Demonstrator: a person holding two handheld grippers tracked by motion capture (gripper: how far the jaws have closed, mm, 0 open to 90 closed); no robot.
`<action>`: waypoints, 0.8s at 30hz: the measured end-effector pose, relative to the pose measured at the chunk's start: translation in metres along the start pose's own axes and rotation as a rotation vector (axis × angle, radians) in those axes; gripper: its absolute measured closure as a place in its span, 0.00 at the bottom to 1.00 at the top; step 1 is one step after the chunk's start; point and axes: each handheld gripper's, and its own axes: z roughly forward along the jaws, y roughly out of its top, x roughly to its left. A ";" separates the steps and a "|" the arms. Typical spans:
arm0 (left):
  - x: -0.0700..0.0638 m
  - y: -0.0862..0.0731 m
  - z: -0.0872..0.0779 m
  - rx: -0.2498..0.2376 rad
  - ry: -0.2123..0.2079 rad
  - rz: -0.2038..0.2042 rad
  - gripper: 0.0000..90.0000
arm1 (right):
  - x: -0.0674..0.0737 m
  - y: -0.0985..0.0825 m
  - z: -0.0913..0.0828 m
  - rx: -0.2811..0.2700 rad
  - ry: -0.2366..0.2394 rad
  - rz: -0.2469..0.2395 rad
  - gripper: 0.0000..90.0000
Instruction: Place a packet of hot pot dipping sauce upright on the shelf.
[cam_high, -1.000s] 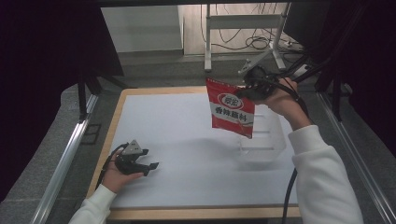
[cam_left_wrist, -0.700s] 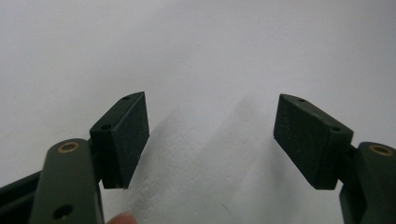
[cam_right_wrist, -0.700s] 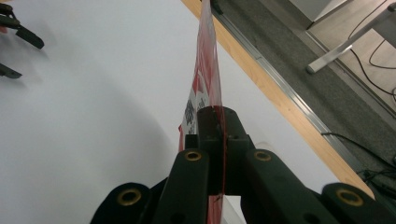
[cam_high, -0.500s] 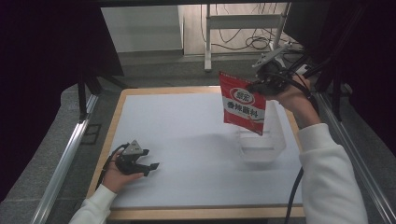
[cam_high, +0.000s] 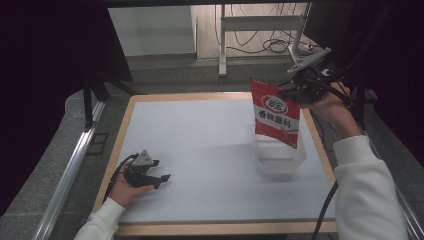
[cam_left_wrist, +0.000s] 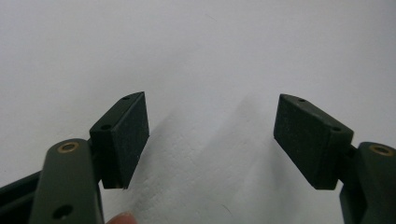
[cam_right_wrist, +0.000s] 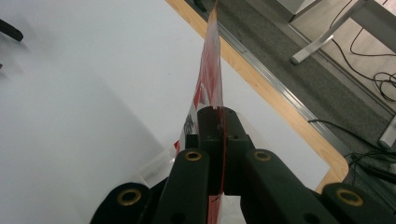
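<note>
Red pouch (cam_high: 275, 114) shifted rightward over clear container (cam_high: 279, 155), right hand-held gripper (cam_high: 292, 91) clamping it, left hand-held gripper (cam_high: 159, 177) spread wide.

Bench (cam_high: 210, 150): flat white top with a light wooden border, corners rounded. Standing on it, at the right side near the right-hand border: one clear plastic container (cam_high: 280, 157), open at the top, see-through walls. Resting on it, near the front left corner: the left gripper (cam_high: 159, 178), held in a hand (cam_high: 125, 187), jaws spread apart over bare white surface. Surroundings: grey floor (cam_high: 65, 165).
</note>
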 end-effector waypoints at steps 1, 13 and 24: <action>0.000 0.000 0.000 0.002 0.001 0.001 0.29 | -0.004 -0.003 -0.003 -0.005 0.007 0.002 0.99; -0.001 0.000 0.003 0.015 0.004 -0.002 0.29 | -0.020 -0.017 0.007 -0.028 0.063 -0.041 0.99; -0.001 -0.001 0.004 0.023 0.010 -0.002 0.29 | -0.027 -0.030 0.029 -0.035 0.094 -0.069 0.99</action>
